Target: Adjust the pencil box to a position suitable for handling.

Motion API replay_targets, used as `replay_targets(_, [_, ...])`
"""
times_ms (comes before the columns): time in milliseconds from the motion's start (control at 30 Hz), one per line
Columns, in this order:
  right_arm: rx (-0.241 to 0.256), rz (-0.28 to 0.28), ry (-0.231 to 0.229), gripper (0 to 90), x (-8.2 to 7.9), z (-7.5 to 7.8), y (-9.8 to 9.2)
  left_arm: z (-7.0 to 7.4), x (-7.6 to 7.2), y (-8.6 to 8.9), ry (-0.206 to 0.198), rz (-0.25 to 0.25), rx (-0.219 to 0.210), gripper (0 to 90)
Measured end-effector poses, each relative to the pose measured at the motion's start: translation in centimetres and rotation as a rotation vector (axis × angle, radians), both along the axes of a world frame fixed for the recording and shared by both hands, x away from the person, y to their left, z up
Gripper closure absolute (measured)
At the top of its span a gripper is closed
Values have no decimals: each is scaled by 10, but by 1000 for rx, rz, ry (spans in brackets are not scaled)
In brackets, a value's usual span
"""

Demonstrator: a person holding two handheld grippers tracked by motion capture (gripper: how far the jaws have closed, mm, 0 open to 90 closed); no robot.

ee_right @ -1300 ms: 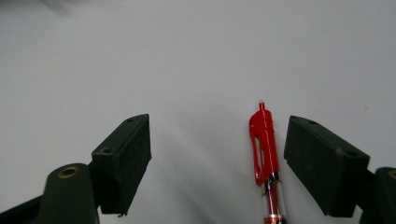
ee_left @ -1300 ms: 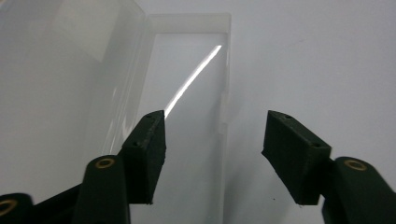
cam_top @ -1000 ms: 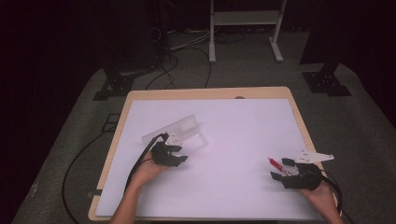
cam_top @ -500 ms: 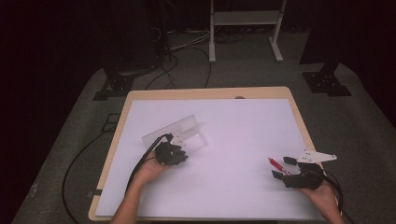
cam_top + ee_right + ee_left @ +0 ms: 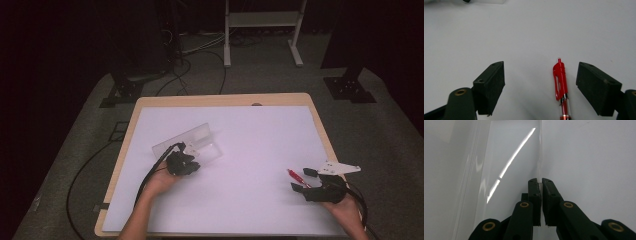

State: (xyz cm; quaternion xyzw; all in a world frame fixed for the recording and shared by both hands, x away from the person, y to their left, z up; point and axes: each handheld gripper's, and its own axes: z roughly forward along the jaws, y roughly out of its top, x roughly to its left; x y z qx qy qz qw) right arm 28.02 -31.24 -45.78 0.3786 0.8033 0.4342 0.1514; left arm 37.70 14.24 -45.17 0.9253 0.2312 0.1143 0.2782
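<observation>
I see a wooden-edged table point(image 5: 131, 150) covered by a white sheet point(image 5: 250, 145). On the sheet lie a clear plastic box point(image 5: 192, 142), left of centre, and a red pen point(image 5: 296, 177) near the right edge, well apart.

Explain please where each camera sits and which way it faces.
High view: above the person's side, facing forward and down on the table; both forearms and hands show.
Left gripper view: on the left gripper, fingers shut on the clear case.
Right gripper view: on the right gripper, fingers open around the red pen.
Shared: high view also shows pen and case.
</observation>
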Motion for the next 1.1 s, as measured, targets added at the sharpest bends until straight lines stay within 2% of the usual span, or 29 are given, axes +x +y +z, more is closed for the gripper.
replay_targets(200, [-19, 6, 4, 222, 0, -2, 2, 0, -1, -1, -14, -5, 9, 865])
replay_targets(333, [-21, 6, 3, 222, 0, -2, 2, 1, -2, 0, -39, -4, 39, 865])
replay_targets(500, [-23, 3, 4, 222, 1, -2, 2, 9, -5, 2, -81, 3, 19, 869])
replay_targets(533, [-24, 2, 4, 222, 1, -2, 2, 12, -6, 2, -89, -1, 27, 869])
replay_targets(733, [-24, 5, 3, 222, 1, -2, 2, 22, -12, 1, -114, -13, 14, 869])
replay_targets(900, [-25, -1, 0, 222, 1, -2, 1, 33, -22, -8, -140, -58, 20, 868])
replay_targets(1100, [-24, -2, 1, 222, 1, -2, 0, 37, -27, -16, -151, -91, 19, 868])
